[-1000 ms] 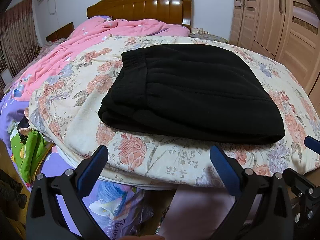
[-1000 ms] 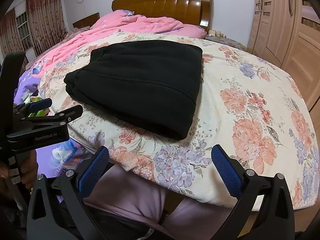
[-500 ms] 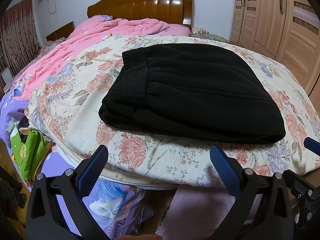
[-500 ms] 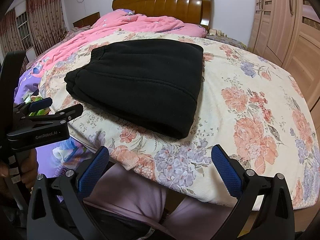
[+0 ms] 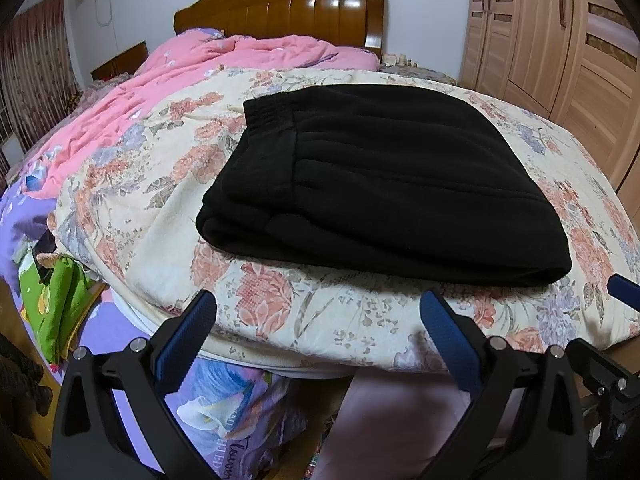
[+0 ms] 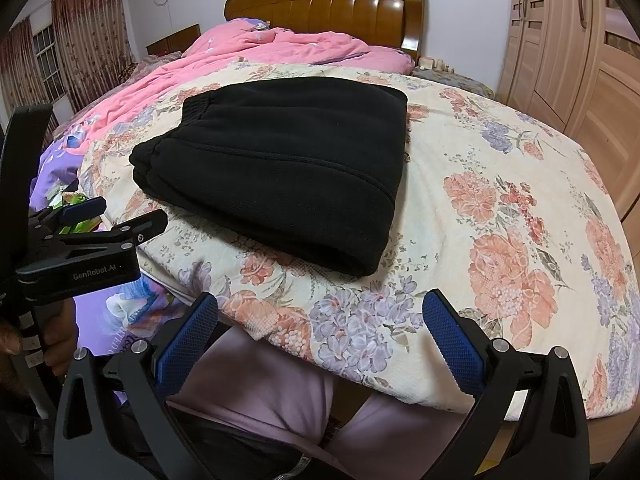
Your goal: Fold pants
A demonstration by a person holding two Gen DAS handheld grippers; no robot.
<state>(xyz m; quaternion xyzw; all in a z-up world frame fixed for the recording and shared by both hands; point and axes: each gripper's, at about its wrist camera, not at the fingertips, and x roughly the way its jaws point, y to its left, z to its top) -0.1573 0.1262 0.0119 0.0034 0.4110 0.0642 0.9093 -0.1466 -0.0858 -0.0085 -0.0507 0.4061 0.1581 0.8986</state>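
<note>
Looking along the left hand-held gripper (image 5: 318, 330), its blue pads stand wide apart with nothing between them, held off the near edge of the bed. The black pants (image 5: 372, 188) lie ahead of it and slightly to its right on the floral quilt (image 5: 160, 216), already a compact stacked bundle: elastic waistband at the far left corner, several layers showing along the left edge, a rounded fold along the near edge. Beyond the bundle a pink blanket (image 5: 192, 80) lies bunched toward the wooden headboard (image 5: 280, 12).

From the right hand-held gripper (image 6: 320, 328) the picture is the same — fingers spread, empty, clear of the cloth. Here the pants (image 6: 280, 172) sit ahead and to its left, with bare quilt straight in front. The left tool's body shows at the far left, gripped by the person's hand (image 6: 56, 344).

Judging by how the bundle lies, the folding itself looks essentially finished, with both tools off the cloth. If anything remains, it would be light tidying: squaring the layered left edge or pressing the top flat, which calls for a gentle approach so the stack isn't dragged askew on the soft quilt.
</note>
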